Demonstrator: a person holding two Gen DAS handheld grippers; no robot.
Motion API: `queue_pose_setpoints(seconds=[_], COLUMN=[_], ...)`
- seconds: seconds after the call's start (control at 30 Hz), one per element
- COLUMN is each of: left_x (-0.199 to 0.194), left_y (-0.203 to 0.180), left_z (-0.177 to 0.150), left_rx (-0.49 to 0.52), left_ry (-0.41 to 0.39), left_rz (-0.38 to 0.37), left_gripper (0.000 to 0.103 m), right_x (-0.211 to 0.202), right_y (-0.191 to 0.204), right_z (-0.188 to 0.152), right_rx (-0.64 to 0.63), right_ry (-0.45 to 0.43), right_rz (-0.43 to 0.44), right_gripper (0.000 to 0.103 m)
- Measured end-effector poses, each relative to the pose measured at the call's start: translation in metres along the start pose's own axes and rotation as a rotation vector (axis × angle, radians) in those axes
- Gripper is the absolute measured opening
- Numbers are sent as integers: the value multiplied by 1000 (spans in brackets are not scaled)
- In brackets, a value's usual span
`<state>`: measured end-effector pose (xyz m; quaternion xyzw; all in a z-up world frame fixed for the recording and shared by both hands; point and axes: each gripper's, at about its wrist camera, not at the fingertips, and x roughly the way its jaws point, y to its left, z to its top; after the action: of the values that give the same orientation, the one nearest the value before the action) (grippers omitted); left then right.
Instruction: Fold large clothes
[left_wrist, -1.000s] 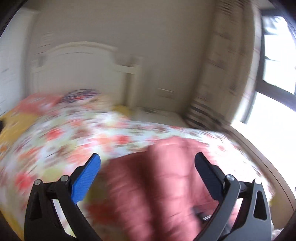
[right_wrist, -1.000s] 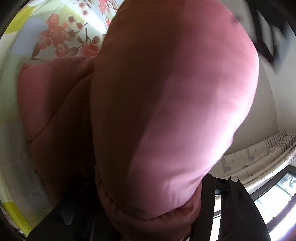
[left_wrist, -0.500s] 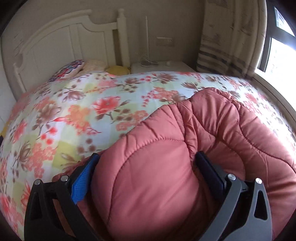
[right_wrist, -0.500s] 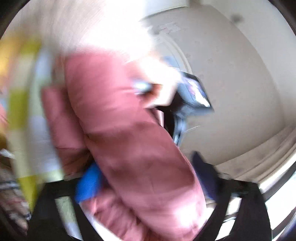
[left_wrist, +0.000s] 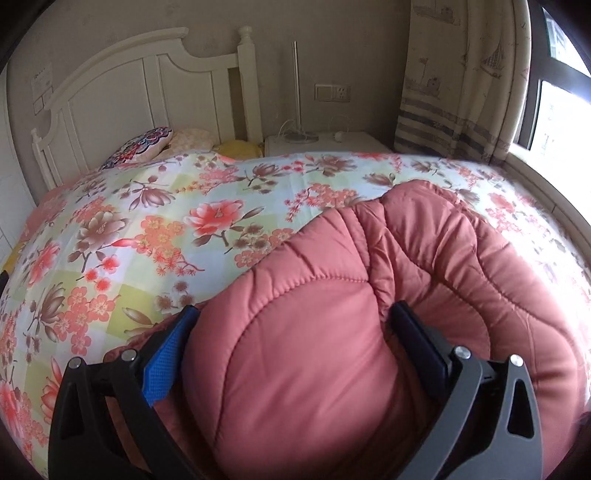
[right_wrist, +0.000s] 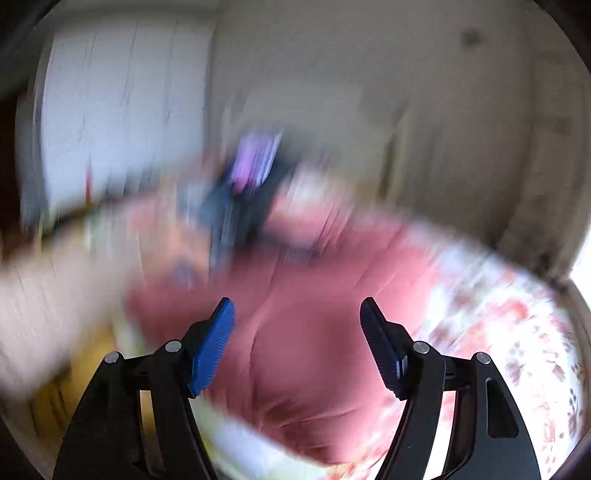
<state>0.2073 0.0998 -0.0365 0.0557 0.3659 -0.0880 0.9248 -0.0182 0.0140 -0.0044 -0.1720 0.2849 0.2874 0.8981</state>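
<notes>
Floral bedding (left_wrist: 155, 236) filled the left wrist view, white headboard (left_wrist: 122, 88) upper left, window at right. At lower centre the left gripper (left_wrist: 291, 339) stood wide, a thick roll of the pink padded coat (left_wrist: 424, 266) bulging between its pads, which pressed into it. The springy filling could well slip out if the squeeze eased.

Blur smeared the right wrist view (details uncertain). The right gripper (right_wrist: 297, 332) at lower centre had just been closing, jaws apart and empty, with the coat (right_wrist: 295, 369) lying beyond and below, apparently untouched. An unpinned fold might spring open.

Window daylight, fisheye warping, right view motion-blurred
</notes>
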Motion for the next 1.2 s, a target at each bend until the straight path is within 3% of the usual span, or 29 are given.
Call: queue_pose_setpoints(seconds=[0.03,0.1,0.13,0.23,0.3,0.4,0.47,0.53,0.57,0.7,0.8,0.9,1.07,1.17,1.2], left_x=[0,0,-1,-22,-60,-116,-126,-99,-82,-70,-71,-71,-73,-73,-73], left_y=[-1,-4,-5,-21,-32,-38,-42,-46,-44,-23,-21,-19,-16,-16,-17], left_z=[0,1,3,13,20,16,1,-27,-40,-61,-59,-61,-64,-65,-65], left_rx=[4,22,31,125,135,55,29,57,61,-30,-13,-26,-40,-39,-34], left_ry=[0,8,18,29,-26,-134,-143,-55,-15,-76,-78,-88,-98,-100,-98], left_rz=[5,24,33,180,259,178,200,281,280,182,177,166,152,147,152], left_gripper=[101,101,101,101,101,101,101,101,101,101,101,101,101,101,101], right_x=[20,27,28,28,28,25,20,26,26,24,12,-10,-40,-20,3], right_y=[20,39,43,45,47,52,50,51,51,49,46,29,-12,-23,-24], right_z=[-13,-31,-30,-24,-26,-26,-23,-25,-26,-29,-22,-9,8,2,-5], right_rx=[-82,-171,-171,-171,-178,-185,-183,-183,-185,-207,-190,-102,88,112,117], right_ry=[33,8,14,45,39,31,33,32,31,34,30,-20,-146,-81,7], right_rz=[-59,-176,-195,-195,-206,-217,-213,-215,-216,-189,-143,-88,-87,-94,-90], right_gripper=[72,72,72,72,72,72,72,72,72,74,74,73,77,80,83])
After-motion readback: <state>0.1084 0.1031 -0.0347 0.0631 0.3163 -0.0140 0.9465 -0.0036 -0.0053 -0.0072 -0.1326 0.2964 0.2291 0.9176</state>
